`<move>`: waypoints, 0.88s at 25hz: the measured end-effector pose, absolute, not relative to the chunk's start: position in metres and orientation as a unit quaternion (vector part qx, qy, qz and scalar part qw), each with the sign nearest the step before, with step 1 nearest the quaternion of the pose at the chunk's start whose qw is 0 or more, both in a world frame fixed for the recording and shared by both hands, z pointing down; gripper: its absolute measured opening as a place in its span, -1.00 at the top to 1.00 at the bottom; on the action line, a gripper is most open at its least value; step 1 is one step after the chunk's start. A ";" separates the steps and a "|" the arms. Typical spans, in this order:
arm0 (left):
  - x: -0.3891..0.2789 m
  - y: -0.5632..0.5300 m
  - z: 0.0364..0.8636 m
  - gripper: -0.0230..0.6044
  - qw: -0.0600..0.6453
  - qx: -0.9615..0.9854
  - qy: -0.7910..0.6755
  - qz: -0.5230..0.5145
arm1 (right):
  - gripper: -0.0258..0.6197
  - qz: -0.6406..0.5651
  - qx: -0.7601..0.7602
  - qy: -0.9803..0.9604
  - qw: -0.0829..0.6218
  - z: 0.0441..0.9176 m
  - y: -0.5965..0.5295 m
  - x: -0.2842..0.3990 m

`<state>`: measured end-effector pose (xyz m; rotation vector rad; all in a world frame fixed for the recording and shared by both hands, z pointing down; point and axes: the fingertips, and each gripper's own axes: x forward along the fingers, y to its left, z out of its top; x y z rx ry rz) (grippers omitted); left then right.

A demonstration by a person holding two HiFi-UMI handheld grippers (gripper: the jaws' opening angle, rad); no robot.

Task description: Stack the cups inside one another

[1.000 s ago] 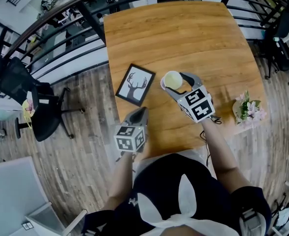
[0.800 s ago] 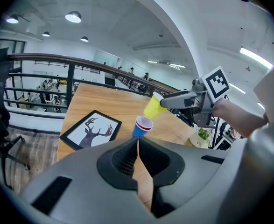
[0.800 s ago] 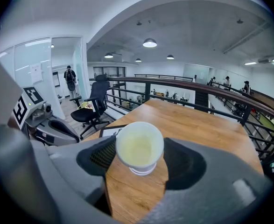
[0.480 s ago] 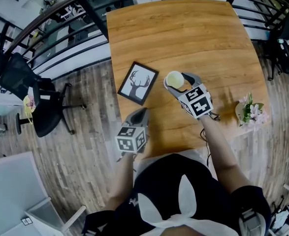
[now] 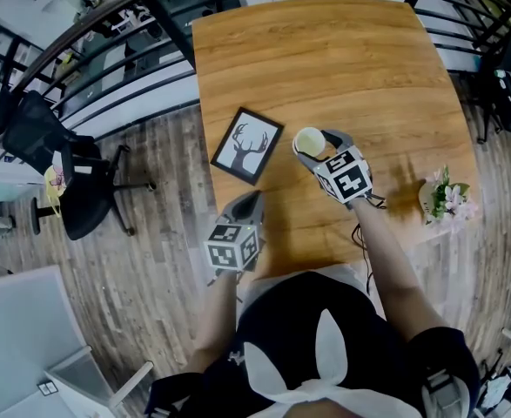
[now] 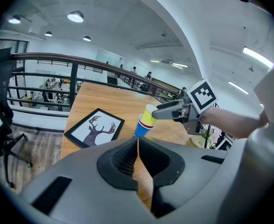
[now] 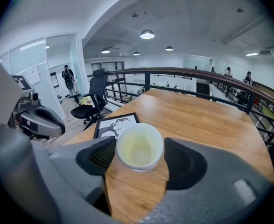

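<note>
Cups, yellow nested in red in blue, hang tilted over the wooden table, pinched near the yellow rim by the right gripper. The left gripper has its jaws pressed together, empty, at the table's near edge.

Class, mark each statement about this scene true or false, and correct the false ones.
1. The right gripper holds a stack of cups, with a yellow cup innermost and a blue one at the bottom. True.
2. The left gripper has its jaws wide apart around a cup. False: its jaws are together with nothing between them.
3. The framed picture shows an antlered deer. True.
4. The framed picture stands upright. False: it lies flat on the wooden table.
5. The flowers are beside the left gripper. False: in the head view they sit by the table's right edge, on the right gripper's side.
</note>
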<state>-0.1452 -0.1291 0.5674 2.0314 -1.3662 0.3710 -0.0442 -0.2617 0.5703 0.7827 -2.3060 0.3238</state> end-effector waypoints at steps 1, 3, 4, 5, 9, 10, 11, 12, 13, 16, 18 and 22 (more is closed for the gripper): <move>-0.146 -0.129 0.568 0.84 0.327 0.775 -0.521 0.142 | -0.12 0.126 0.301 -0.884 0.336 0.571 -0.262 -0.044; -0.146 -0.128 0.567 0.84 0.327 0.775 -0.521 0.142 | -0.13 0.127 0.302 -0.884 0.334 0.570 -0.261 -0.044; -0.145 -0.128 0.567 0.84 0.327 0.776 -0.521 0.142 | -0.13 0.125 0.304 -0.884 0.333 0.569 -0.261 -0.044; -0.145 -0.128 0.566 0.84 0.326 0.776 -0.521 0.142 | -0.13 0.122 0.306 -0.885 0.331 0.566 -0.262 -0.043; -0.144 -0.129 0.565 0.84 0.323 0.778 -0.520 0.141 | -0.13 0.111 0.318 -0.888 0.313 0.553 -0.263 -0.040; -0.145 -0.129 0.565 0.84 0.322 0.778 -0.520 0.141 | -0.13 0.111 0.322 -0.889 0.306 0.548 -0.263 -0.039; -0.145 -0.130 0.564 0.84 0.321 0.779 -0.520 0.140 | -0.10 0.111 0.325 -0.890 0.298 0.543 -0.262 -0.039; -0.145 -0.130 0.563 0.84 0.320 0.780 -0.520 0.140 | -0.01 0.112 0.329 -0.891 0.291 0.538 -0.262 -0.037; -0.145 -0.130 0.562 0.84 0.319 0.780 -0.520 0.139 | 0.10 0.111 0.334 -0.892 0.283 0.532 -0.261 -0.035; -0.144 -0.130 0.557 0.84 0.314 0.783 -0.520 0.136 | 0.51 0.104 0.350 -0.894 0.260 0.515 -0.253 -0.028; -0.142 -0.129 0.554 0.84 0.311 0.785 -0.519 0.134 | 0.87 0.099 0.358 -0.895 0.246 0.507 -0.244 -0.024; -0.138 -0.126 0.548 0.84 0.305 0.790 -0.515 0.133 | 0.92 0.094 0.348 -0.902 0.238 0.500 -0.221 -0.024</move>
